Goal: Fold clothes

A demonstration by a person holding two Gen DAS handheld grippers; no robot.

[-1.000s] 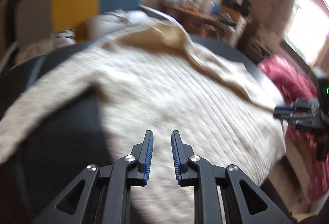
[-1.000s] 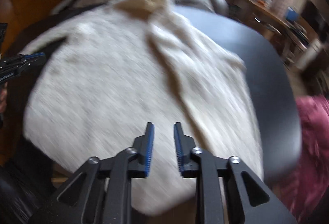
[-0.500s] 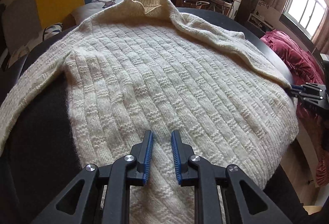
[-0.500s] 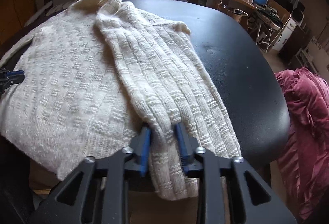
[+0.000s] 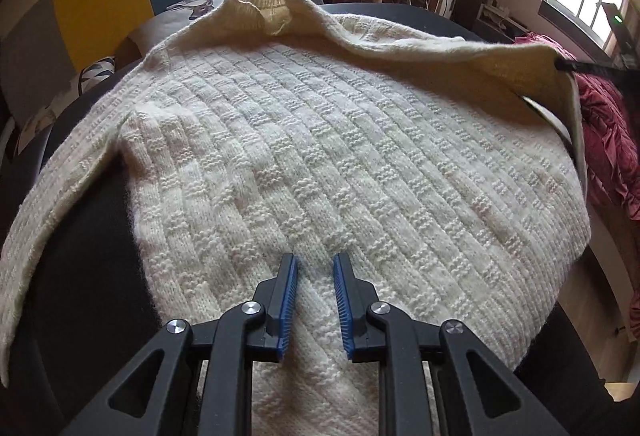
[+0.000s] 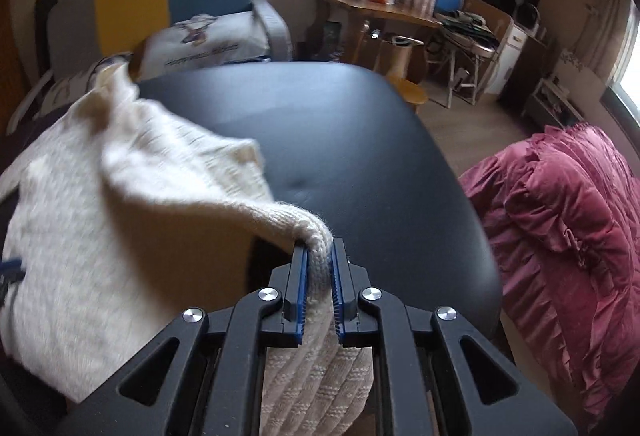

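Right claw (image 6: 319, 268) clamped on the cream sweater (image 5: 320, 155) sleeve cuff, lifted off the dark counter (image 6: 360, 139); left claw (image 5: 314, 296) gapes above the spread body; thick knit, soft, droopy, best pinched at cuffs

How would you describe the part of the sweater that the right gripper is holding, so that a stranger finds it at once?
Start at the black table, where the cream knitted sweater lies spread. On the side toward the crimson bedding, one sleeve rises off the table, pinched in the right gripper. Unlike the other sleeve, which lies flat, this one hangs lifted.
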